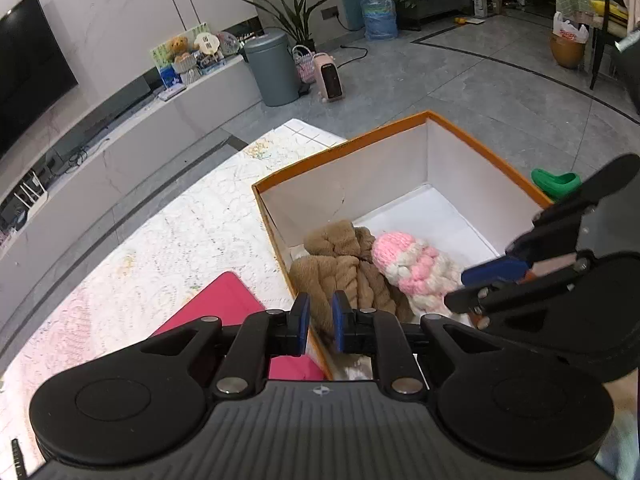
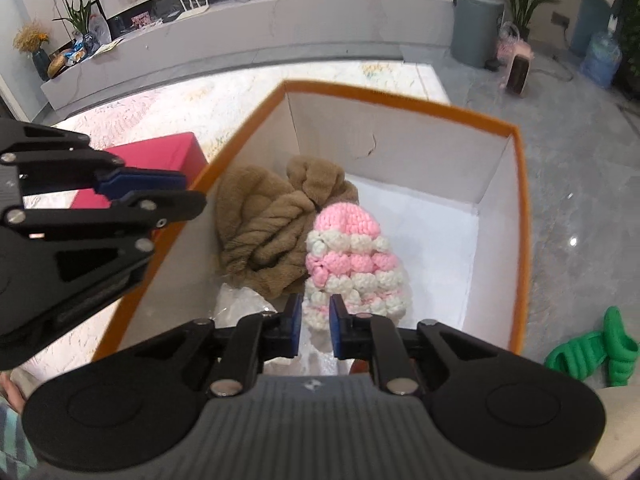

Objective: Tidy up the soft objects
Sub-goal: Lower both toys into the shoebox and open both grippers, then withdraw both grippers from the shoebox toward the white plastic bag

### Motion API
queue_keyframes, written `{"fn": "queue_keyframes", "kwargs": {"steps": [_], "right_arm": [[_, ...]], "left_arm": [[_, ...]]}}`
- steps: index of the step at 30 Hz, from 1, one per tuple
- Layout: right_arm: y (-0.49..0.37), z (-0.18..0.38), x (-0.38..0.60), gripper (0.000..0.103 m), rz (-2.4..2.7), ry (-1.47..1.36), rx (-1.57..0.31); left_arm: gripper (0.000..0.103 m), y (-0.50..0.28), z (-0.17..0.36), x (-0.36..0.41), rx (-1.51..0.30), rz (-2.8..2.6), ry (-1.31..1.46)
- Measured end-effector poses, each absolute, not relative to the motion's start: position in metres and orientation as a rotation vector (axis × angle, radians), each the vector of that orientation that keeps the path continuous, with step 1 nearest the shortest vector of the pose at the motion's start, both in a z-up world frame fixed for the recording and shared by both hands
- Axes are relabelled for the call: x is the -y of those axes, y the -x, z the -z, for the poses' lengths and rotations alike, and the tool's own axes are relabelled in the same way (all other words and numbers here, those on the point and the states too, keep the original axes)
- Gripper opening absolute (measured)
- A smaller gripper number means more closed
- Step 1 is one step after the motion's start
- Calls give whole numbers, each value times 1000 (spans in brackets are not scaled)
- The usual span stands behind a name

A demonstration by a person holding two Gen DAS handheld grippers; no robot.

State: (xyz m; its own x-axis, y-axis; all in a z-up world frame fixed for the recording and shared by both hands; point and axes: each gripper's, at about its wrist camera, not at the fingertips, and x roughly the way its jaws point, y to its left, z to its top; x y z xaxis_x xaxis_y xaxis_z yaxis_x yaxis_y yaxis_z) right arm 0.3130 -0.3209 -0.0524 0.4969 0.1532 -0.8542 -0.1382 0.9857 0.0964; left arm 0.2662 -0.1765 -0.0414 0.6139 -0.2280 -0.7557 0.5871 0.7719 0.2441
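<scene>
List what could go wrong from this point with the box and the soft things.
1. The left claw hangs right over the orange box's near wall; lowering it could knock or crush that rim.
2. The pink-and-white knit hat lies partly on the brown plush item, so pulling one may drag the other.

Grey tiled floor (image 1: 460, 80) spreads far and right. A dark television (image 1: 28, 72) hangs on the pale marble wall (image 1: 120, 4) above a long low cabinet (image 1: 132, 136); a grey bin (image 1: 272, 66) and leafy plant (image 1: 298, 12) stand beyond.
</scene>
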Motion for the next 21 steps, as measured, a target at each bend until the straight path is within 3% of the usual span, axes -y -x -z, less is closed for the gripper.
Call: {"fn": "queue_keyframes", "kwargs": {"steps": [9,15,21], "right_arm": [[-262,7,289,15,-159,46,-917],[-220,-14,254,25,-184,65,-817],[-179,-23,214,27,-225,81,-729]], "left_arm": [[18,-212,2,138,-687,492,-459],[18,-178,-13,94,-621,457,-372],[18,-144,-19,48,-557,387,-291]]}}
